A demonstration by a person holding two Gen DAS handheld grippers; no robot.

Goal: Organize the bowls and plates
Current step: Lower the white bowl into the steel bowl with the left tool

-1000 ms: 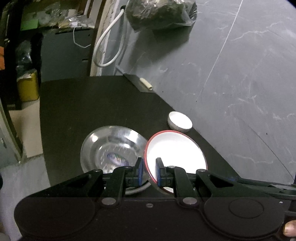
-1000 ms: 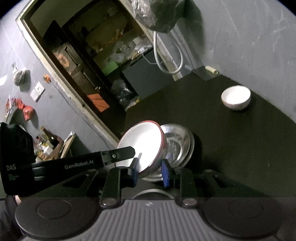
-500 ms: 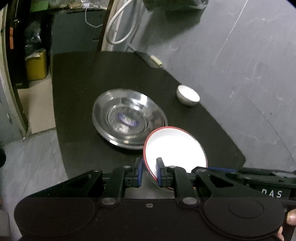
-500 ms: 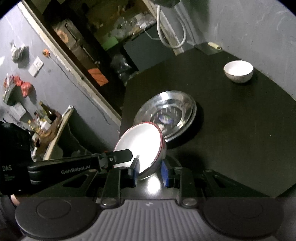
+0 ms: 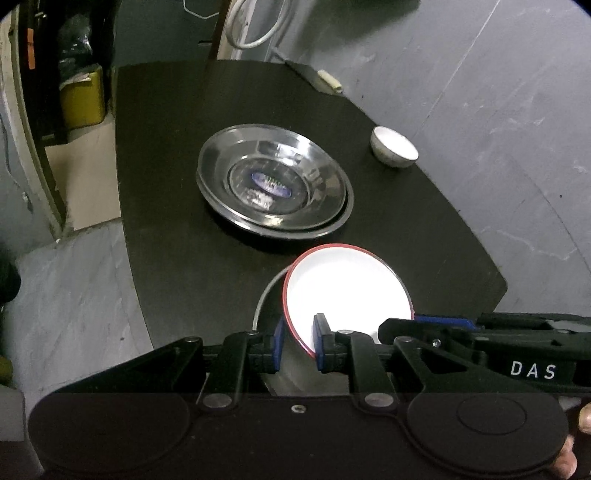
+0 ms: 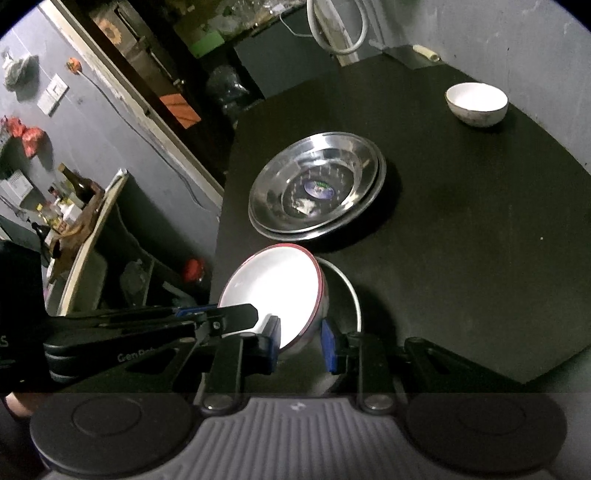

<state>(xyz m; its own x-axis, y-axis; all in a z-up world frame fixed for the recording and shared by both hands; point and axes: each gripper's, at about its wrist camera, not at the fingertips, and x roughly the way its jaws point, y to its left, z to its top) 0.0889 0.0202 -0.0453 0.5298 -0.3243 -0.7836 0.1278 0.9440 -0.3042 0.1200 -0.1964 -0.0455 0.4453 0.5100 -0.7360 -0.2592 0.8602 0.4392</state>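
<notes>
A white bowl with a red rim (image 5: 347, 288) (image 6: 273, 288) hangs tilted at the near end of the black table (image 5: 166, 147) (image 6: 480, 229). My left gripper (image 5: 299, 343) is shut on its near rim. My right gripper (image 6: 301, 343) is shut on its wall from the other side. Each gripper's arm shows in the other's view. Just under the bowl lies a grey metal dish (image 5: 260, 306) (image 6: 351, 295), mostly hidden. A stack of steel plates (image 5: 273, 181) (image 6: 317, 188) sits mid-table. A small white bowl (image 5: 393, 151) (image 6: 476, 103) stands by the wall.
The table's left edge (image 5: 125, 221) drops to a grey floor. A doorway with a yellow container (image 5: 81, 96) and a white hose (image 5: 255, 33) lie beyond the far end. A shelf with bottles (image 6: 70, 195) stands to the left. A grey wall (image 5: 498, 92) runs along the right.
Both grippers have come down and back toward the table's near end with the red-rimmed bowl. The steel stack now lies farther ahead, and the grey dish has come into view under the bowl.
</notes>
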